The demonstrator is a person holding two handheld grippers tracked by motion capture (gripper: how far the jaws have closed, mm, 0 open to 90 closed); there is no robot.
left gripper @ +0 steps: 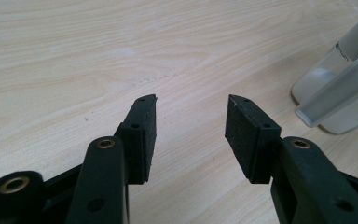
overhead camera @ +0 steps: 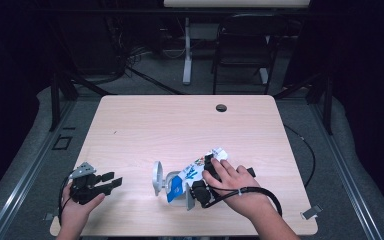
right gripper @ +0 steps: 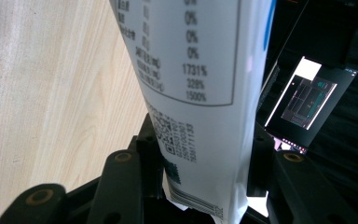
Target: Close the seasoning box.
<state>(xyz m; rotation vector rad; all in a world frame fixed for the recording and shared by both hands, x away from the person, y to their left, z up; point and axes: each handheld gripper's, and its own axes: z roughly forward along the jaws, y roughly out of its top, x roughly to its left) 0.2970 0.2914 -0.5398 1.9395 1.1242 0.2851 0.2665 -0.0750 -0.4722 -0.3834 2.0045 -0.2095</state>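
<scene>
The right claw (right gripper: 200, 186) is gripping a printed white pouch (right gripper: 200, 93) whose blue end (overhead camera: 176, 191) is showing from above, while the left claw (left gripper: 191, 135) is gaping wide over bare worktop (left gripper: 74, 56).

White pouch (right gripper: 200, 93) printed with a nutrition table, QR code and barcode, standing between the black jaws of the right hand-held gripper (right gripper: 205, 163), pale wooden bench (right gripper: 51, 93) left of the pouch, lit screen (right gripper: 307, 100) right of it

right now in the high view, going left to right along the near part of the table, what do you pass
left gripper → round clear stand → white and blue pouch → right hand on the right gripper → small clip at the table's edge
</scene>
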